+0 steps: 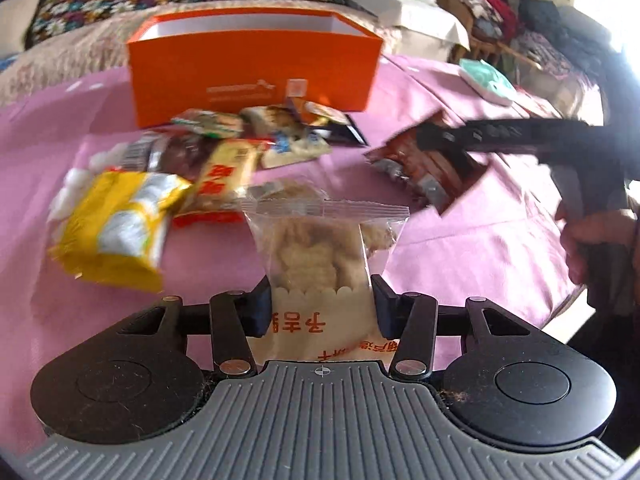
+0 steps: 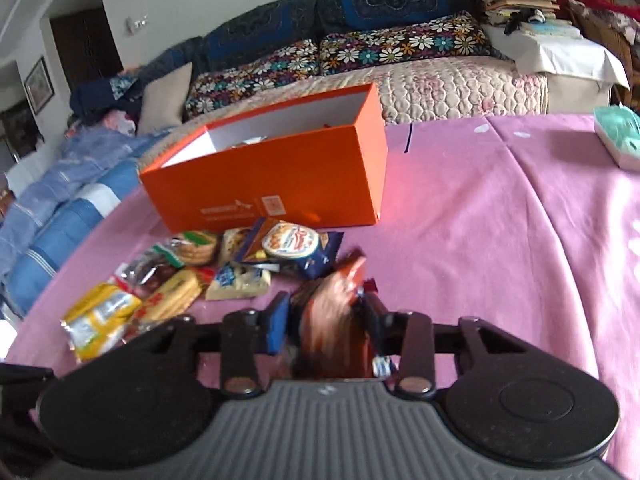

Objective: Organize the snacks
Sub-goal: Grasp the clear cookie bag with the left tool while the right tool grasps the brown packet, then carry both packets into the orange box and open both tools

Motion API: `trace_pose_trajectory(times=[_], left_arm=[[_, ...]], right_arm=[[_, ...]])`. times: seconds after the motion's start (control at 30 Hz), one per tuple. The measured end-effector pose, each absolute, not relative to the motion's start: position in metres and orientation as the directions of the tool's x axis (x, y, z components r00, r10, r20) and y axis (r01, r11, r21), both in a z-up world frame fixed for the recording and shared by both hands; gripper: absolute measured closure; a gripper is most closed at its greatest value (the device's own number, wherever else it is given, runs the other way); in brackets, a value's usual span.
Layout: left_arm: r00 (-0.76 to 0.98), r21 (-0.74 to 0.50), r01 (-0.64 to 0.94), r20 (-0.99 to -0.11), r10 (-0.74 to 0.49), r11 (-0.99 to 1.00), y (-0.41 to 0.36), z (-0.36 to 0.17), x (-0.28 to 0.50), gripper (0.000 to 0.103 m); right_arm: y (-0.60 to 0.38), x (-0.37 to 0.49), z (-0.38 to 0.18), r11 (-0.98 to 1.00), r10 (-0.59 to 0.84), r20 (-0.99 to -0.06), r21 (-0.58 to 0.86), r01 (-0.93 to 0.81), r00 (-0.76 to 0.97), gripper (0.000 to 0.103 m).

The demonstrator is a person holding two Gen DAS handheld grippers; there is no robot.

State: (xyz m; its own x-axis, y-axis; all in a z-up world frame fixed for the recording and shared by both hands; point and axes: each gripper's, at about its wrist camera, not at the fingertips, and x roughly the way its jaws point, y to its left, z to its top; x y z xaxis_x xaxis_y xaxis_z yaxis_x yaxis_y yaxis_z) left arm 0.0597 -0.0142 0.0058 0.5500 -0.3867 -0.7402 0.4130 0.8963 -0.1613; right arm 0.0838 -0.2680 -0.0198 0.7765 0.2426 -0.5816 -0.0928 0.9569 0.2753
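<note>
Each gripper, the left gripper (image 1: 320,300) and right gripper (image 2: 326,320), has a ribbed grey base flanked by round black discs, black linkage arms with silver rivets, and dark blue pads (image 2: 278,322) (blurred at lower centre).

Snack pile (image 2: 208,276) crowds the orange box's (image 2: 280,184) front; pink cloth (image 2: 500,240) right of it lies bare

Clear snack bag (image 1: 320,264) — red print, upside down, unreadable.

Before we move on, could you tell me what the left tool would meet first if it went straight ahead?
Carrying its clear biscuit packet, the left tool would probably meet the snack pile first, then the orange box; depth is unclear.
</note>
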Motion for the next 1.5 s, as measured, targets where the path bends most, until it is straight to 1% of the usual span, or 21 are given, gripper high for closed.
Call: trace_pose_trajectory(times=[0.07, 0.13, 0.17, 0.2, 0.23, 0.3, 0.37, 0.43, 0.47, 0.6, 0.63, 0.67, 0.7, 0.77, 0.83, 1.07, 1.2, 1.27, 1.33, 1.43, 1.5], left_arm=[[0.562, -0.184, 0.399, -0.725, -0.398, 0.898, -0.007, 0.012, 0.063, 0.089], [0.578, -0.180, 0.380, -0.720, -0.385, 0.907, -0.004, 0.017, 0.070, 0.089], [0.580, -0.160, 0.378, -0.726, -0.368, 0.912, -0.006, 0.017, 0.072, 0.089], [0.576, -0.144, 0.385, -0.734, -0.359, 0.912, -0.007, 0.016, 0.073, 0.088], [0.568, -0.129, 0.392, -0.745, -0.350, 0.911, -0.009, 0.013, 0.073, 0.088], [0.564, -0.113, 0.405, -0.750, -0.345, 0.907, -0.013, 0.007, 0.069, 0.086], [0.562, -0.098, 0.411, -0.756, -0.337, 0.906, -0.016, 0.000, 0.065, 0.082], [0.561, -0.097, 0.412, -0.756, -0.336, 0.906, -0.018, -0.004, 0.064, 0.080], [0.563, -0.098, 0.409, -0.755, -0.336, 0.907, -0.018, -0.005, 0.064, 0.080], [0.564, -0.093, 0.412, -0.756, -0.333, 0.906, -0.017, -0.007, 0.066, 0.075], [0.562, -0.096, 0.413, -0.756, -0.336, 0.906, -0.017, -0.009, 0.066, 0.077], [0.559, -0.104, 0.414, -0.755, -0.343, 0.904, -0.017, -0.010, 0.067, 0.081], [0.557, -0.124, 0.412, -0.750, -0.357, 0.903, -0.015, -0.011, 0.067, 0.084], [0.556, -0.162, 0.397, -0.741, -0.377, 0.903, -0.009, -0.008, 0.069, 0.090], [0.571, -0.175, 0.383, -0.727, -0.381, 0.907, -0.003, 0.001, 0.070, 0.090], [0.627, -0.200, 0.356, -0.674, -0.391, 0.913, 0.014, 0.042, 0.084, 0.090], [0.681, -0.165, 0.348, -0.632, -0.370, 0.923, 0.016, 0.077, 0.117, 0.090], [0.715, -0.144, 0.341, -0.601, -0.356, 0.929, 0.012, 0.095, 0.141, 0.090], [0.744, -0.117, 0.337, -0.575, -0.340, 0.934, 0.003, 0.110, 0.171, 0.090], [0.751, -0.122, 0.333, -0.565, -0.341, 0.935, -0.014, 0.117, 0.222, 0.090], [0.752, -0.118, 0.319, -0.572, -0.327, 0.940, -0.023, 0.115, 0.254, 0.090]], right_arm=[[-0.273, 0.083, -0.020, 0.948, 0.258, -0.583, 0.307, -0.085, 0.770, 0.067], [-0.272, 0.087, -0.022, 0.952, 0.251, -0.600, 0.293, -0.083, 0.760, 0.065], [-0.270, 0.090, -0.023, 0.955, 0.251, -0.611, 0.283, -0.089, 0.751, 0.055], [-0.268, 0.092, -0.023, 0.955, 0.253, -0.614, 0.284, -0.089, 0.748, 0.038], [-0.264, 0.091, -0.022, 0.957, 0.248, -0.617, 0.273, -0.093, 0.747, 0.033], [-0.252, 0.087, -0.021, 0.975, 0.211, -0.623, 0.191, -0.115, 0.753, 0.023], [-0.241, 0.080, -0.024, 0.987, 0.160, -0.628, 0.096, -0.127, 0.762, 0.017], [-0.235, 0.077, -0.028, 0.990, 0.128, -0.631, 0.037, -0.135, 0.765, 0.018], [-0.233, 0.075, -0.029, 0.990, 0.122, -0.627, 0.018, -0.142, 0.770, 0.023], [-0.227, 0.072, -0.033, 0.984, 0.108, -0.634, -0.042, -0.173, 0.766, 0.025], [-0.224, 0.069, -0.036, 0.982, 0.101, -0.637, -0.061, -0.180, 0.765, 0.029], [-0.221, 0.067, -0.038, 0.978, 0.087, -0.635, -0.091, -0.186, 0.768, 0.038], [-0.218, 0.063, -0.039, 0.973, 0.073, -0.625, -0.125, -0.192, 0.777, 0.049], [-0.219, 0.058, -0.036, 0.973, 0.076, -0.617, -0.127, -0.194, 0.784, 0.057], [-0.225, 0.054, -0.030, 0.980, 0.104, -0.605, -0.073, -0.185, 0.790, 0.062], [-0.248, 0.057, -0.001, 0.974, 0.221, -0.532, 0.168, -0.154, 0.818, 0.062], [-0.248, 0.081, 0.031, 0.975, 0.217, -0.477, 0.153, -0.163, 0.852, 0.062], [-0.244, 0.106, 0.049, 0.980, 0.196, -0.445, 0.108, -0.165, 0.874, 0.062], [-0.241, 0.139, 0.065, 0.981, 0.191, -0.415, 0.106, -0.161, 0.889, 0.062], [-0.232, 0.187, 0.074, 0.984, 0.177, -0.375, 0.098, -0.151, 0.910, 0.062], [-0.224, 0.218, 0.068, 0.984, 0.177, -0.383, 0.087, -0.155, 0.907, 0.062]])
